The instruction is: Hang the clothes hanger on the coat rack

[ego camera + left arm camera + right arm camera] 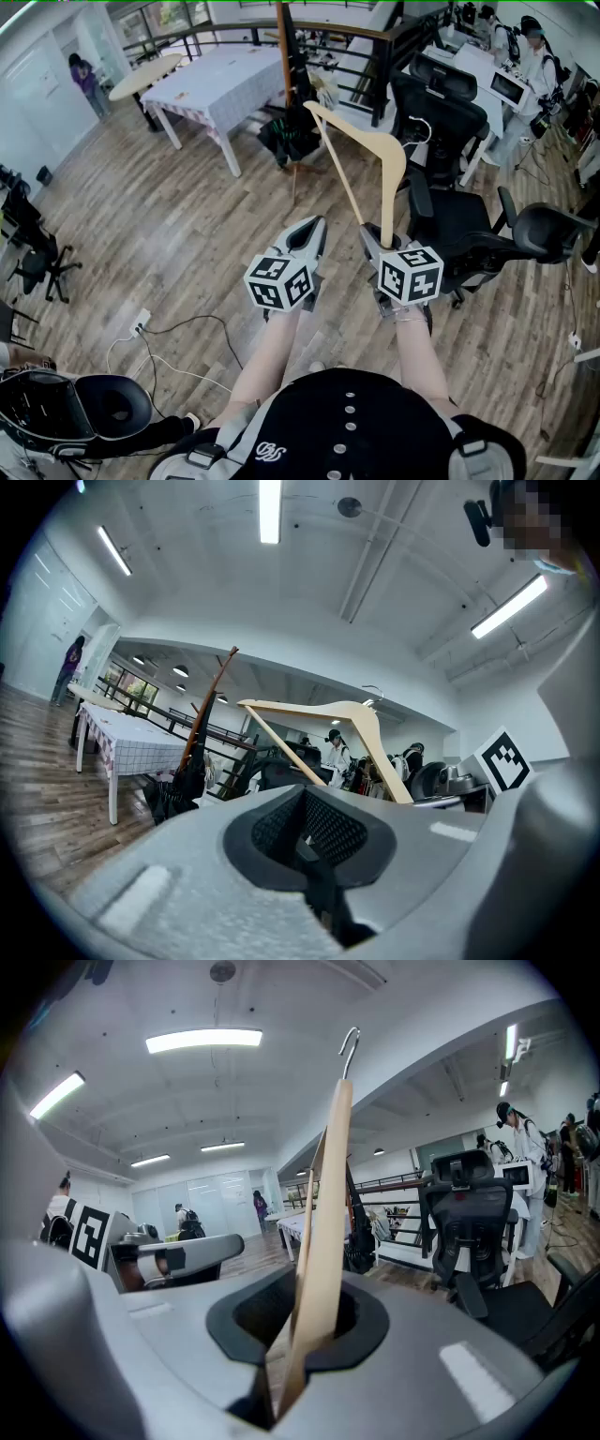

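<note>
A pale wooden clothes hanger (389, 155) stands up from my right gripper (377, 242), which is shut on the lower end of one arm. In the right gripper view the hanger (323, 1204) rises edge-on between the jaws, its metal hook (350, 1046) at the top. The coat rack (283, 66) is a thin brown pole straight ahead, beyond both grippers, with dark clothing (291, 136) at its foot. My left gripper (311, 234) sits just left of the right one, shut and holding nothing. The left gripper view has the rack (208, 705) at left and the hanger (361, 726) at right.
Black office chairs (450, 117) (478, 234) crowd the right side close to the hanger. A white-clothed table (225, 80) stands back left of the rack. People (539, 56) work at desks at far right. A black stool (112, 408) and floor cables (159, 337) lie at lower left.
</note>
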`<state>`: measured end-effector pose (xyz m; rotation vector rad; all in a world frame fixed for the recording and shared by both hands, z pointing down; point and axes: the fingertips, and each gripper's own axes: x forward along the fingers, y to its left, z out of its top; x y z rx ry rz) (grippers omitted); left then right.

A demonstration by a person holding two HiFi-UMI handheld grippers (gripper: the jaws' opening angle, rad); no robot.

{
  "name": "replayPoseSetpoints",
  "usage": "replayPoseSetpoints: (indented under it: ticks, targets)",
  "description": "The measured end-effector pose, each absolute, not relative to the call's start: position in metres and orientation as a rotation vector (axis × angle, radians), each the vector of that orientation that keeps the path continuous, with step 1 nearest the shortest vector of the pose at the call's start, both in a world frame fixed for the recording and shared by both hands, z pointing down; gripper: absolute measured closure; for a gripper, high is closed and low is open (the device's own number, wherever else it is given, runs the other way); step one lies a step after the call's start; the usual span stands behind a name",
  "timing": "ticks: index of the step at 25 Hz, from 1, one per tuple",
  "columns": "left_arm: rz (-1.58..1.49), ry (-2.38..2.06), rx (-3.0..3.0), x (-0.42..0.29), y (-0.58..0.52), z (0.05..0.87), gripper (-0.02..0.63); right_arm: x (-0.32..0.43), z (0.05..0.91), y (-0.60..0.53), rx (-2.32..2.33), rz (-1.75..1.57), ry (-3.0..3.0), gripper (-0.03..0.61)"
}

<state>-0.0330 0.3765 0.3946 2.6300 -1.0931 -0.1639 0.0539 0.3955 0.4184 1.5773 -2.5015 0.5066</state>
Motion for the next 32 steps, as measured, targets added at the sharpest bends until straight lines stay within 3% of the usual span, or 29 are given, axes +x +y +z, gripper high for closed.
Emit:
replayPoseSetpoints:
  ticks: [32]
  targets:
    - [-0.21,-1.125,2.644,0.025,0.33,0.399,0.617,0.11,0.429,0.355,1.537,0.443,-2.472,0.538]
